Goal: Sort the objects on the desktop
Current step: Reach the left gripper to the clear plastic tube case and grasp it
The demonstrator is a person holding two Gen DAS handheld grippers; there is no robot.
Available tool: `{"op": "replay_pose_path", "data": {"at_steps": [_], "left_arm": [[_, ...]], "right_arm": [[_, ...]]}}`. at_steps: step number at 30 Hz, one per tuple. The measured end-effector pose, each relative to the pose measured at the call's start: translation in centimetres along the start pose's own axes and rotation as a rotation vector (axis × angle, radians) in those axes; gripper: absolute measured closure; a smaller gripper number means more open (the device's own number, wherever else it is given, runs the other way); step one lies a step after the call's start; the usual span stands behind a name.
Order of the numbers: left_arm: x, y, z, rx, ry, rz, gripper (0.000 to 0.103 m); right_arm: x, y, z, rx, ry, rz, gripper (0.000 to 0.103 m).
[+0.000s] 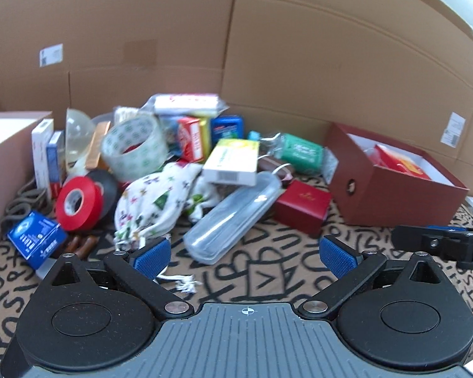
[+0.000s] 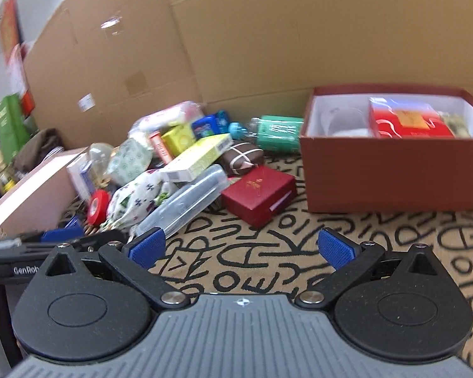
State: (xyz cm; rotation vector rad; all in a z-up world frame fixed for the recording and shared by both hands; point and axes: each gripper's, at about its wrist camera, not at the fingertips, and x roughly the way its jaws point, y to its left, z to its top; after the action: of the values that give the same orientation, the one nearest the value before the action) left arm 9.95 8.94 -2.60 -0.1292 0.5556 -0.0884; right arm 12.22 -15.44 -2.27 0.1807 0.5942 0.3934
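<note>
A heap of desktop objects lies on a patterned cloth: a red tape roll (image 1: 77, 203), a clear printed tape roll (image 1: 135, 148), a printed cloth pouch (image 1: 156, 201), a clear plastic case (image 1: 233, 217), a small red box (image 1: 302, 206) and a white-and-yellow carton (image 1: 231, 162). My left gripper (image 1: 246, 255) is open and empty, just in front of the heap. My right gripper (image 2: 241, 249) is open and empty, short of the small red box (image 2: 258, 193) and the clear case (image 2: 183, 203).
An open dark-red box (image 1: 391, 201) holding a red packet (image 2: 406, 123) stands at the right (image 2: 394, 173). A pink box (image 1: 6, 170) stands at the left (image 2: 37, 189). A cardboard wall (image 1: 268, 47) closes the back. The right gripper's body (image 1: 441, 242) shows at the left wrist view's right edge.
</note>
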Motion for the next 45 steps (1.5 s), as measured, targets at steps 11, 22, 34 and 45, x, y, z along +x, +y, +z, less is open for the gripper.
{"op": "replay_pose_path", "data": {"at_steps": [11,22,34,45], "left_arm": [[2.9,2.2,0.2,-0.037,0.047,-0.019,0.0],[6.8,3.4,1.7,-0.04,0.095,-0.034,0.0],[12.1,3.2,2.1,0.022,0.21,-0.074,0.007],[10.7,3.0,0.8,0.048,0.238,-0.166,0.058]], "right_arm": [[3.0,1.2,0.0,0.009,0.119,-0.011,0.001],[5.9,1.4,-0.5,0.037,0.176,0.074,0.001],[7.9,0.8,-0.7,0.056,0.203,0.06,0.001],[8.0,0.1,-0.3,0.092,0.175,0.046,0.001]]}}
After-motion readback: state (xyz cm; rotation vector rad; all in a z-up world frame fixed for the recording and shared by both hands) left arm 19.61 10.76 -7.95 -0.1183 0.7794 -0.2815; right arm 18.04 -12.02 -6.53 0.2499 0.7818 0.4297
